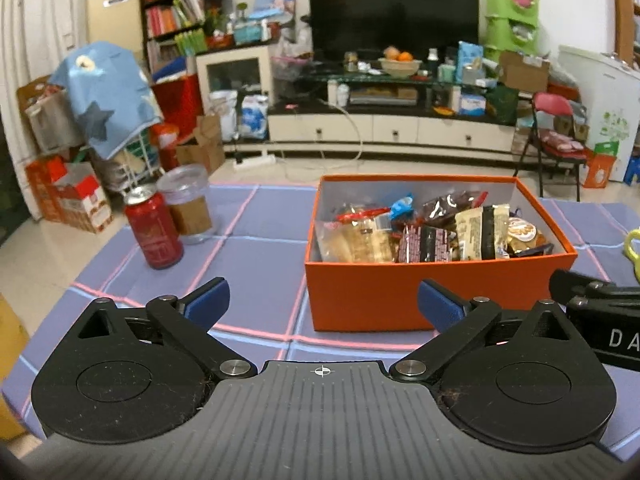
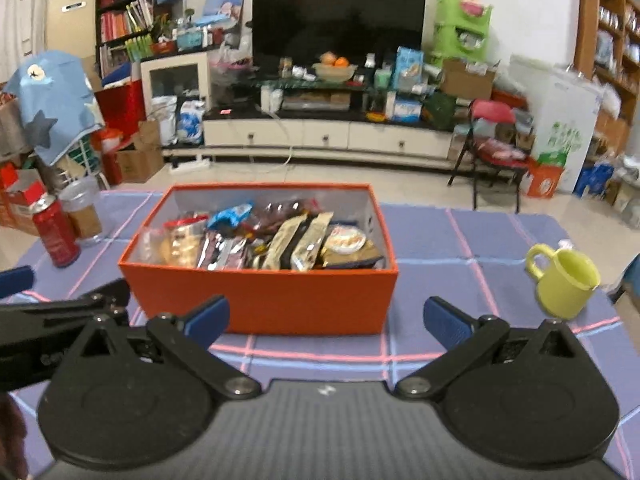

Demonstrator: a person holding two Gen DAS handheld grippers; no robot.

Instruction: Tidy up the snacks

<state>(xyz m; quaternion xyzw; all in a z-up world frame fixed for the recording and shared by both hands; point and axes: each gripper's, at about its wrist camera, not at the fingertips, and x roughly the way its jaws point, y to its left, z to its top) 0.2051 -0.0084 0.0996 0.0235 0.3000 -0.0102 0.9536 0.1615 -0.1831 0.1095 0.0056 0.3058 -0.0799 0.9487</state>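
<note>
While both grippers hang above the near edge of the table, each one has its jaws spread wide and nothing sits between the blue pads. The left gripper points toward the near left corner of the orange box. The right gripper faces the middle of the same box's front wall, and its pads are apart from that wall. In the left wrist view, a part of the right gripper enters at the right border, and white letters "D A" can be read on its black body; the rest of the word is cut off.

The box is open at the top and stands on a purple tablecloth with pink and light blue lines. It is full of snacks in wrappers: a blue packet, a red and clear bag of pale biscuits, dark shiny packets, two cream and black packets standing on edge, and a round lid with brown writing. The print on all these wrappers is too small and blurred to read, so I cannot tell any brand.

To the left of the box, well apart from it, a red drink can stands upright, just beside a clear plastic cup with a brown paper band. The can's label is not readable. To the right of the box, a yellow-green mug stands on the cloth with its handle turned toward the box.
</note>
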